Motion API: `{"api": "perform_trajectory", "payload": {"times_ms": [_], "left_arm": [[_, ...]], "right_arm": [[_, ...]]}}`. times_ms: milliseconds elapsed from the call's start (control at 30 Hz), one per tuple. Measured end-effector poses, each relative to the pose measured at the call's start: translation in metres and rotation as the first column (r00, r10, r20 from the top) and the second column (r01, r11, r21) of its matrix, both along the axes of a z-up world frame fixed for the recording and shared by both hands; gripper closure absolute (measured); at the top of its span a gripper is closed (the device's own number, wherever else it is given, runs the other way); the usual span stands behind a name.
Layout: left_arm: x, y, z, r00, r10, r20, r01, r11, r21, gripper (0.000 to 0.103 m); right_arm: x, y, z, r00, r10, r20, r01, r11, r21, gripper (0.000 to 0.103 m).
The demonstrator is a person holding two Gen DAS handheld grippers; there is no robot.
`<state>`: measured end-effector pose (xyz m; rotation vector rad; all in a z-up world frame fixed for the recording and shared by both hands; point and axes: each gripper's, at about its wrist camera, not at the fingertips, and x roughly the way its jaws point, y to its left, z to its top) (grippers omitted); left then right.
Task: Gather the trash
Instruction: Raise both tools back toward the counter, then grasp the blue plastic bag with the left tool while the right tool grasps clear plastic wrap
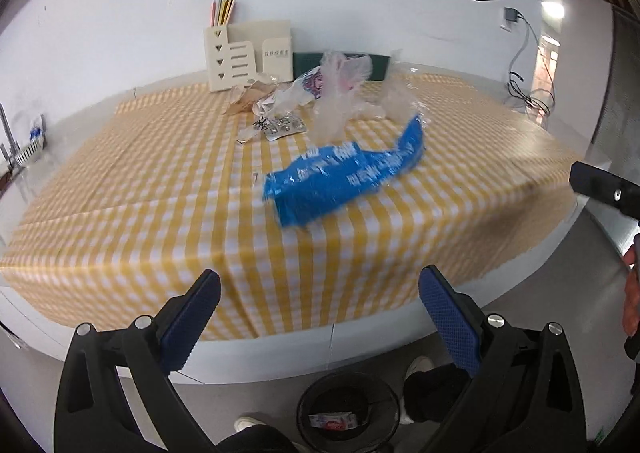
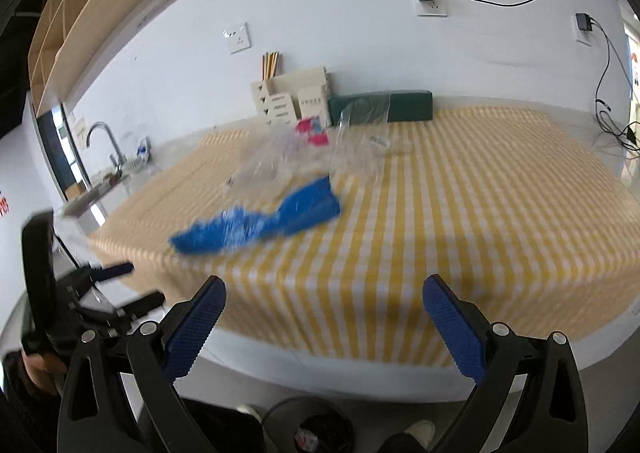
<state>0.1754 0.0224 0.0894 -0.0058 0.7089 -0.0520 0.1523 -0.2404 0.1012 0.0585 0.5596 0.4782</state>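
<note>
A blue plastic wrapper (image 1: 344, 177) lies on the yellow checked tablecloth (image 1: 140, 181), also in the right wrist view (image 2: 260, 219). Behind it lie crumpled clear plastic bags (image 1: 348, 93), a printed foil packet (image 1: 280, 127) and brown paper scraps (image 1: 244, 99). A black trash bin (image 1: 348, 409) with a wrapper inside stands on the floor below the table edge; its rim shows in the right wrist view (image 2: 308, 427). My left gripper (image 1: 320, 293) is open and empty in front of the table edge. My right gripper (image 2: 324, 297) is open and empty, also short of the table.
A cream desk organizer (image 1: 244, 53) with pencils and a dark green box (image 2: 384, 105) stand at the back by the wall. A sink with a faucet (image 2: 102, 141) is at the left. Cables (image 1: 524, 93) hang at the right. Shoes (image 1: 418, 369) are near the bin.
</note>
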Motion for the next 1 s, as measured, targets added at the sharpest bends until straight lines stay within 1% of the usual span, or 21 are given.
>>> {"api": "perform_trajectory", "payload": {"times_ms": [33, 100, 300, 433, 567, 633, 667, 700, 733, 767, 833, 900, 967, 1000], "left_arm": [[0.009, 0.002, 0.0, 1.0, 0.001, -0.003, -0.002, 1.0, -0.011, 0.004], [0.027, 0.004, 0.0, 1.0, 0.003, -0.003, -0.003, 1.0, -0.009, 0.004], [0.071, 0.006, -0.003, 1.0, -0.016, -0.012, 0.015, 1.0, -0.023, 0.004], [0.091, 0.011, -0.009, 0.999, -0.032, -0.027, 0.03, 0.997, -0.065, 0.004], [0.102, 0.013, -0.014, 0.999, -0.046, -0.027, 0.045, 0.997, -0.063, 0.005], [0.106, 0.014, -0.017, 0.998, -0.058, -0.032, 0.056, 0.996, -0.073, 0.011], [0.108, 0.016, -0.018, 0.997, -0.065, -0.034, 0.061, 0.995, -0.084, 0.012], [0.11, 0.017, -0.019, 0.997, -0.07, -0.035, 0.066, 0.993, -0.098, 0.014], [0.11, 0.02, -0.019, 0.997, -0.072, -0.031, 0.068, 0.991, -0.111, 0.02], [0.111, 0.021, -0.02, 0.997, -0.067, -0.031, 0.063, 0.992, -0.112, 0.024], [0.113, 0.024, -0.021, 0.997, -0.064, -0.034, 0.06, 0.991, -0.116, 0.048], [0.114, 0.026, -0.022, 0.997, -0.07, -0.044, 0.064, 0.991, -0.121, 0.06], [0.114, 0.027, -0.022, 0.997, -0.068, -0.048, 0.062, 0.992, -0.109, 0.071], [0.113, 0.027, -0.022, 0.997, -0.067, -0.047, 0.062, 0.993, -0.104, 0.083]], "right_arm": [[0.007, 0.001, 0.002, 1.0, -0.004, -0.001, 0.004, 1.0, 0.005, 0.004], [0.03, 0.003, 0.008, 1.0, -0.015, 0.001, 0.015, 1.0, 0.014, 0.004], [0.095, 0.018, 0.012, 0.999, -0.029, -0.03, 0.029, 1.0, 0.004, 0.004], [0.134, 0.036, 0.01, 0.999, -0.035, -0.04, 0.035, 0.999, -0.012, 0.004], [0.168, 0.054, 0.007, 0.998, -0.044, -0.038, 0.042, 0.998, -0.039, 0.004], [0.186, 0.062, 0.002, 0.997, -0.052, -0.051, 0.05, 0.997, -0.055, 0.005], [0.193, 0.064, 0.0, 0.997, -0.055, -0.059, 0.052, 0.997, -0.058, 0.016], [0.199, 0.065, -0.003, 0.996, -0.061, -0.07, 0.056, 0.997, -0.059, 0.044], [0.206, 0.066, -0.008, 0.993, -0.068, -0.092, 0.063, 0.996, -0.061, 0.059], [0.21, 0.067, -0.01, 0.992, -0.068, -0.104, 0.062, 0.996, -0.059, 0.082], [0.214, 0.065, -0.014, 0.992, -0.069, -0.104, 0.064, 0.997, -0.05, 0.086], [0.212, 0.064, -0.014, 0.994, -0.069, -0.084, 0.064, 0.996, -0.064, 0.088], [0.207, 0.061, -0.012, 0.995, -0.076, -0.066, 0.072, 0.995, -0.063, 0.09], [0.205, 0.058, -0.011, 0.995, -0.079, -0.063, 0.075, 0.995, -0.058, 0.091]]}}
